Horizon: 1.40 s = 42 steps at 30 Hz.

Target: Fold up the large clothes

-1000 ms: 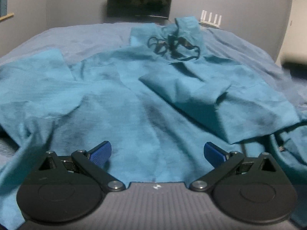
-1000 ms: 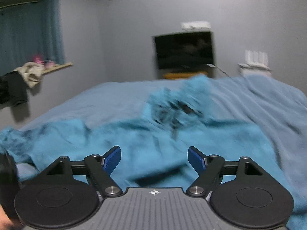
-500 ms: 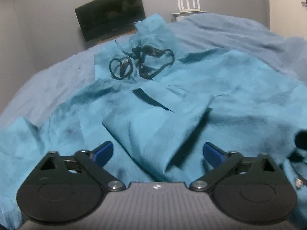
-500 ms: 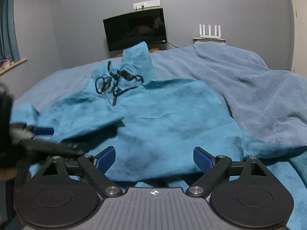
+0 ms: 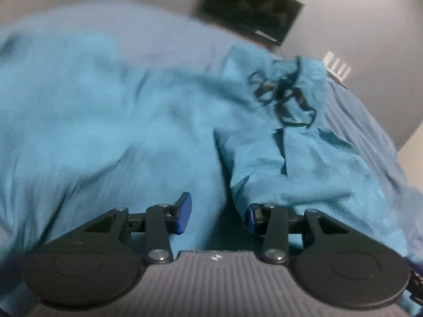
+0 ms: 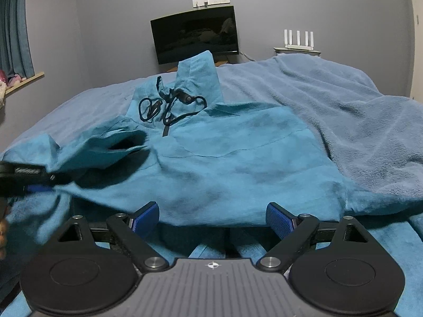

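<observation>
Closing around a fold of the teal hoodie (image 5: 298,174) sleeve, the left gripper (image 5: 216,215) has cloth between its pads, while the right gripper (image 6: 212,219) hangs wide open, empty, just short of the hem.

**Around the Bed: A Dim Grey Room**

A grey-blue fleece blanket (image 6: 357,121) covers the bed, rumpled into soft ridges on the right side. On the far grey wall (image 6: 317,8) hangs a dark, switched-off screen (image 6: 195,37), with a row of white wall sockets (image 6: 211,0) just above it. To the right of the screen, a white router (image 6: 298,39) with four upright antennas stands on a small shelf. On the left, a blue curtain (image 6: 14,26) hangs beside a wooden ledge (image 6: 26,80) that carries some pink and pale items, too small to make out. In the left wrist view the screen (image 5: 251,13) and router (image 5: 337,64) appear tilted and blurred.
</observation>
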Available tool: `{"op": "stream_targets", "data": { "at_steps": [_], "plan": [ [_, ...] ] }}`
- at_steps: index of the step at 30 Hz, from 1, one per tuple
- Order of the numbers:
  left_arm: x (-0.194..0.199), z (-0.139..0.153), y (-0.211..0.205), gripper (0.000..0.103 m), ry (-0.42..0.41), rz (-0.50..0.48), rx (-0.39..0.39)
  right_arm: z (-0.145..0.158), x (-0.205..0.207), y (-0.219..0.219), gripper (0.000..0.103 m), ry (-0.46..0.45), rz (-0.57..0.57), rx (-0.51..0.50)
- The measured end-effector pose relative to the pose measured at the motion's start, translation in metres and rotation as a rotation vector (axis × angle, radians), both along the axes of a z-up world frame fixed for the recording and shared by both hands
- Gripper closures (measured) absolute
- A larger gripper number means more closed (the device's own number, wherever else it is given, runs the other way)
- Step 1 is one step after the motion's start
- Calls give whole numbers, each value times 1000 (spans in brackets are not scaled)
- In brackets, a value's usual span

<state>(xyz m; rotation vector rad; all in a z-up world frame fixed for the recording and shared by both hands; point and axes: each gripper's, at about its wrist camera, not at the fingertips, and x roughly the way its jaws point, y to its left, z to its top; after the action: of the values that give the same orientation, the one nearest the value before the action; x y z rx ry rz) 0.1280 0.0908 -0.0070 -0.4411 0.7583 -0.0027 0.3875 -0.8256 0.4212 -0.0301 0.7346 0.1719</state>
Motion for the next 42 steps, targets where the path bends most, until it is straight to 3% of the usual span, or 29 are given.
{"op": "stream_targets", "data": {
  "at_steps": [2,4,5,7,9,14,17,18,19,20,22,27,30,31,34,36,40,42],
  "plan": [
    [-5,-8,6,53,13,3,-4,-1,0,0,13,3,-2,0],
    [-6,-6,-4,49,3,-24,77,-1,0,0,13,6,-2,-1],
    [-6,-3,-13,46,-6,-40,141,-1,0,0,13,7,-2,-2],
    [-9,5,-39,29,-57,-90,340,-1,0,0,13,8,-3,-8],
    [-12,9,-68,18,-137,-169,515,-2,1,1,13,13,-5,-12],
    [-15,7,-137,14,-251,-399,772,-6,4,4,13,27,1,-14],
    [-4,-1,-170,21,-277,-438,915,-10,5,5,13,32,4,-18],
    [-1,1,-171,44,-287,-429,916,-11,5,6,13,34,3,-19],
    [4,5,-168,75,-277,-409,894,-12,5,6,13,36,2,-19],
    [7,13,-162,85,-258,-373,844,-13,6,5,13,37,2,-18],
    [13,28,-138,88,-260,-280,707,-13,6,5,13,38,0,-14],
    [1,54,-50,90,-234,-29,488,-13,7,5,13,36,7,-11],
    [-1,47,-2,89,-156,33,377,-14,7,6,13,35,14,-13],
    [-1,41,9,84,-133,42,345,-14,6,6,13,35,15,-15],
    [1,22,31,83,-63,60,269,-15,6,7,13,37,16,-19],
    [3,15,33,83,-40,51,246,-16,5,7,13,39,17,-23],
    [-5,20,21,83,-64,52,341,-19,5,10,13,39,21,-35],
    [-12,22,17,83,-83,25,327,-19,5,10,13,32,25,-38]
  ]
}}
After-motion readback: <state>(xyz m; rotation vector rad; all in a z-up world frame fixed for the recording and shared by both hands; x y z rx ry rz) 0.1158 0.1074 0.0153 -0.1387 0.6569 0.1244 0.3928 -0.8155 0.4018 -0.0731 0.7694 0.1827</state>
